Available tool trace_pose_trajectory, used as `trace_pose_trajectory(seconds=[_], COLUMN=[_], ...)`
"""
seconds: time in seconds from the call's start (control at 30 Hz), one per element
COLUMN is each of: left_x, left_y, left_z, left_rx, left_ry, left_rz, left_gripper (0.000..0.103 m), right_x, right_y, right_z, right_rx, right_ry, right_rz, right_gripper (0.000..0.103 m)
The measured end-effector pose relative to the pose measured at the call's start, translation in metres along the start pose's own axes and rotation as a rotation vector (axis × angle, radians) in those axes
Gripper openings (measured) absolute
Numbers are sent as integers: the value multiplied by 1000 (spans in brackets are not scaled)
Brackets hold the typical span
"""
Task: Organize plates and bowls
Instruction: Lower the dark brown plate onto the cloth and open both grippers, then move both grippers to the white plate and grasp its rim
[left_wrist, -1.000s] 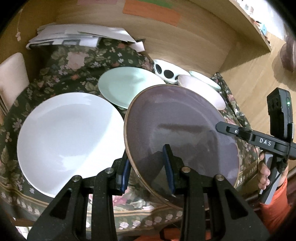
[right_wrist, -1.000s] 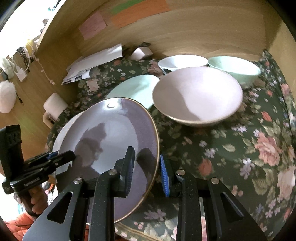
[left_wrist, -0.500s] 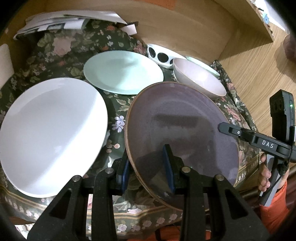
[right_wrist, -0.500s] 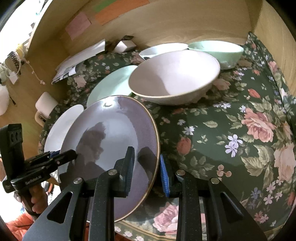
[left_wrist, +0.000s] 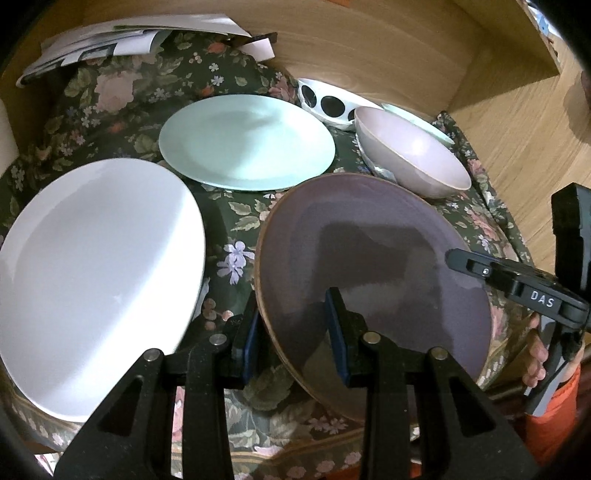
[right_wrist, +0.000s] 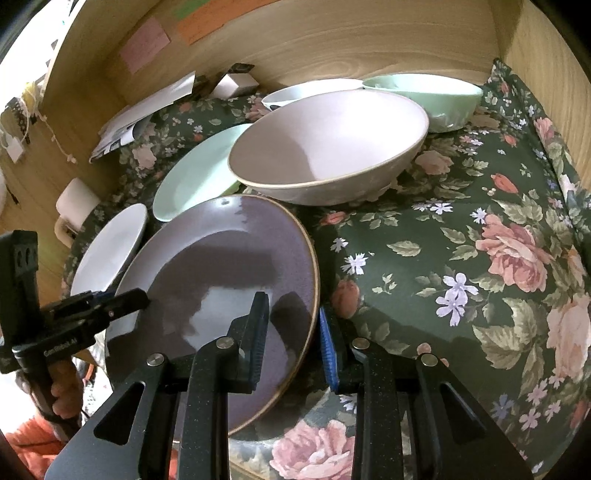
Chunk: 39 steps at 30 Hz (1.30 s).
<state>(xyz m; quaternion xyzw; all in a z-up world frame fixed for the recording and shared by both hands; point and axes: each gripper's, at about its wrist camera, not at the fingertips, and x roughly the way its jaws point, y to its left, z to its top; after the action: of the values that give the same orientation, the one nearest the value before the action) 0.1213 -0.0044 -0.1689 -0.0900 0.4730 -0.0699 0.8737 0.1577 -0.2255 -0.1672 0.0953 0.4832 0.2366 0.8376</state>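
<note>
A purple plate (left_wrist: 373, 258) with a brown rim hangs low over the floral tablecloth (right_wrist: 461, 258), tilted, held from both sides. My left gripper (left_wrist: 293, 325) is shut on its near-left rim. My right gripper (right_wrist: 291, 332) is shut on its right rim, and also shows at the right edge of the left wrist view as the right gripper (left_wrist: 476, 266). The purple plate (right_wrist: 221, 280) sits between a white plate (left_wrist: 92, 266) on its left and a pink bowl (right_wrist: 325, 147) behind it. A mint plate (left_wrist: 243, 144) lies further back.
A spotted white bowl (left_wrist: 325, 103) and a mint bowl (right_wrist: 436, 99) stand by the wooden back wall (right_wrist: 332, 48). Papers (left_wrist: 122, 40) and a small box (right_wrist: 236, 85) lie at the back left. A person's hand (right_wrist: 62, 387) holds the left gripper's handle.
The purple plate, held by both grippers, has moved right off the white plate and sunk toward the cloth. The other dishes have not moved.
</note>
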Motion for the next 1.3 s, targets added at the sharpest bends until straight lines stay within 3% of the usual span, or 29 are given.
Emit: trace_pose_trajectory(seconds=[0.23,0.43,0.67,0.87,1.03,1.3], left_x=[-9,-32,-72,-101,-119,-136], left_y=[-3,5,11,18,37,82], left_z=[-2,2,2,-1,-4,-5], left_rx=[65,54,54,73,16,-71], left_ry=[-57,-118,-231,-325,-360,-367], left_rz=[67,95,135,200,231,294], left_gripper=[33,34,69,85,94,95], right_x=[-7,-22,-39,-44,-41,-28], right_y=[3,11,33,60,85,125], right_z=[0,6,13,17,24,32], right_rx=[-27,-55,-111,-166,-212,-301], right_ry=[-24,-67,-140,-199,-228,-230], right_rz=[-27,-53,-50,-21,10,57], right_gripper=[27,29,47,64,71,77])
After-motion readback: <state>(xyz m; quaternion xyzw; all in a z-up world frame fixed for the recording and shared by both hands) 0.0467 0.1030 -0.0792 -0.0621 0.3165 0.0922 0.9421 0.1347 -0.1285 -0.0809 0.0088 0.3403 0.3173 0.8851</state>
